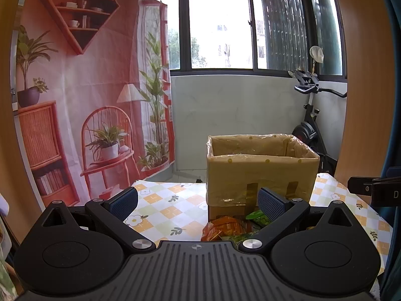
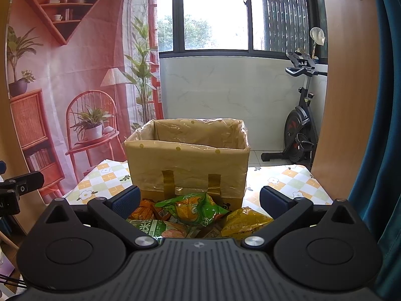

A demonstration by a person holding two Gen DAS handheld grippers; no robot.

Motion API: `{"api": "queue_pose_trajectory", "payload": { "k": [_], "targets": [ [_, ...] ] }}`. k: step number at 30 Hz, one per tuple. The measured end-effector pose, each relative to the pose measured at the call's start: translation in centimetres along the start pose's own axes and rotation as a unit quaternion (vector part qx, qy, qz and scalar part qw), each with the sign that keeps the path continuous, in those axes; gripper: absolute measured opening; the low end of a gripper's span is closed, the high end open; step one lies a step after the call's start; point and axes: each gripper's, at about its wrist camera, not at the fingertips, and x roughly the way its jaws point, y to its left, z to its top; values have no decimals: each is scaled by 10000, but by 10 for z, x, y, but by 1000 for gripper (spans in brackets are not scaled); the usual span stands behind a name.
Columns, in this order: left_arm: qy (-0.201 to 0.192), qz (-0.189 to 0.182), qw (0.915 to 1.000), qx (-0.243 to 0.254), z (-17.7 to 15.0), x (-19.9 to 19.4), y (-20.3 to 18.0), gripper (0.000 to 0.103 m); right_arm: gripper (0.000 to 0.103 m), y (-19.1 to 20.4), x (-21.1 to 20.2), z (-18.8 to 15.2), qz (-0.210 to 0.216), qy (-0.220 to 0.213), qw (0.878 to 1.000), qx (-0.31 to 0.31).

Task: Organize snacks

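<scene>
From the left wrist view, the left tongs (image 1: 198, 200) stand wide apart and hold nothing. Beyond them a cardboard box (image 1: 260, 173) lined with clear plastic sits on the counter (image 1: 170, 200), which wears a checked cloth with flowers, toward its far edge. Only a few snack packets show here: an orange packet (image 1: 223, 229) and a bit of a green one (image 1: 258, 217), lying against the box's near side, just by the right-hand finger. The other tool juts in at the right border.

The right wrist view shows the pile far better. The right tongs (image 2: 199, 200) are also spread wide and empty, hovering over the heap. A green packet (image 2: 193, 207) lies on top, a yellow packet (image 2: 244, 222) to its right, orange ones to its left, all on the counter just in front of the box. An exercise bike (image 2: 299, 130) stands on the floor past the counter's far right corner.
</scene>
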Motion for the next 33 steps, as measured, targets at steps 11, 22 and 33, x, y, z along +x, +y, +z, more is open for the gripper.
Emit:
{"api": "queue_pose_trajectory", "payload": {
  "k": [11, 22, 33],
  "targets": [
    [34, -8, 10000, -19, 0, 0, 0, 103, 103, 0, 1, 0, -18, 3, 10000, 7],
    [50, -14, 10000, -20, 0, 1, 0, 103, 103, -1, 1, 0, -18, 1, 10000, 6],
    [153, 14, 9999, -40, 0, 7, 2, 103, 103, -4, 3, -1, -21, 35, 10000, 26]
  ]
}}
